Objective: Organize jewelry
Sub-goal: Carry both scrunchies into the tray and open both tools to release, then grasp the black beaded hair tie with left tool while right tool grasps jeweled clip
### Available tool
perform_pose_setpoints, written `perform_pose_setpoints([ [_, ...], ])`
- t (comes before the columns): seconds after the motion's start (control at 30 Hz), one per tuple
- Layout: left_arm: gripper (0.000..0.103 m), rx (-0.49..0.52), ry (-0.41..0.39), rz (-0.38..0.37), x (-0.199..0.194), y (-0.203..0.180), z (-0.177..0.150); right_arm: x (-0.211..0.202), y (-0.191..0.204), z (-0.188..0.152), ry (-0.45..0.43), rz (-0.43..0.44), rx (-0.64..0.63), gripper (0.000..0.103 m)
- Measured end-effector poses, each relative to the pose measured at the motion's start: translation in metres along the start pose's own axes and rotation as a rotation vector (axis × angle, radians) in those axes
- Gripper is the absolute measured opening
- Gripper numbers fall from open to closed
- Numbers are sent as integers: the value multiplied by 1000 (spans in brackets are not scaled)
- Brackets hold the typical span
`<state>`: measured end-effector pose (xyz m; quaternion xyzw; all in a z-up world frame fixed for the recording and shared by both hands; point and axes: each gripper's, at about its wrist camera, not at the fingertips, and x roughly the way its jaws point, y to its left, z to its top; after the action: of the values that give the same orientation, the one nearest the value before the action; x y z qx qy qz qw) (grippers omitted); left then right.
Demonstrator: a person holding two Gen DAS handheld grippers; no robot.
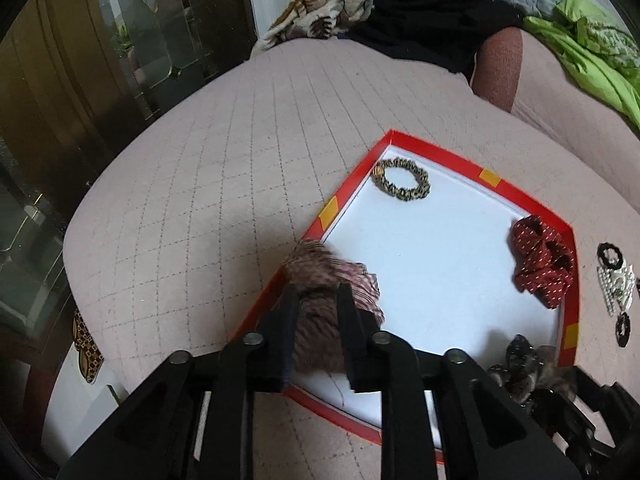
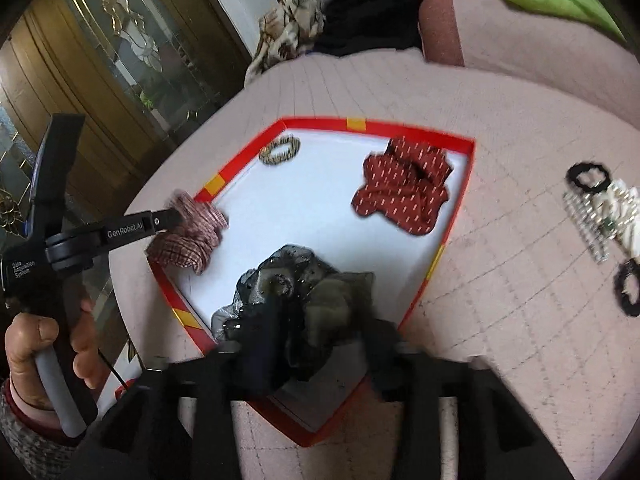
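A red-rimmed tray (image 1: 440,156) (image 2: 320,123) with a white floor lies on the pink quilted bed. A pink plaid scrunchie (image 1: 332,276) (image 2: 188,236) rests over its left rim, between the parted fingers of my left gripper (image 1: 317,296) (image 2: 170,216), which is open. A dark sheer scrunchie (image 2: 288,276) (image 1: 520,356) lies in the tray's near corner between the wide-apart, blurred fingers of my right gripper (image 2: 324,312), also open. A red dotted scrunchie (image 1: 540,268) (image 2: 404,188) and a leopard-print band (image 1: 420,192) (image 2: 294,144) lie in the far corners.
Right of the tray, on the quilt, lie two black hair ties (image 2: 588,176) (image 2: 628,292) and a pearly clip (image 2: 600,216) (image 1: 616,284). Black and green cloth (image 1: 592,48) pile up at the back. A glass-fronted cabinet (image 1: 80,80) stands beyond the bed's left edge. A hand (image 2: 40,344) grips the left handle.
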<state>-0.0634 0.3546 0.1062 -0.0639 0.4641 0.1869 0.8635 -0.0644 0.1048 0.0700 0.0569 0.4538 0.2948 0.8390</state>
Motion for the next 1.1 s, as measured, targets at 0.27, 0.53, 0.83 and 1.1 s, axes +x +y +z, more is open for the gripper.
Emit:
perform_pose_setpoints([
  [0.27, 49, 3, -126, 2, -61, -12, -11, -60, -1, -13, -91, -40, -76, 62],
  [0.53, 55, 73, -171, -95, -108, -58, -27, -102, -38, -39, -105, -94, -10, 62],
  [0.83, 55, 243, -141, -201, -126, -135, -62, -139, -99, -75, -99, -221, 47, 62],
  [1.1, 55, 371, -103, -288, -123, -213, -80, -165, -181, -96, -115, -345, 195, 62],
])
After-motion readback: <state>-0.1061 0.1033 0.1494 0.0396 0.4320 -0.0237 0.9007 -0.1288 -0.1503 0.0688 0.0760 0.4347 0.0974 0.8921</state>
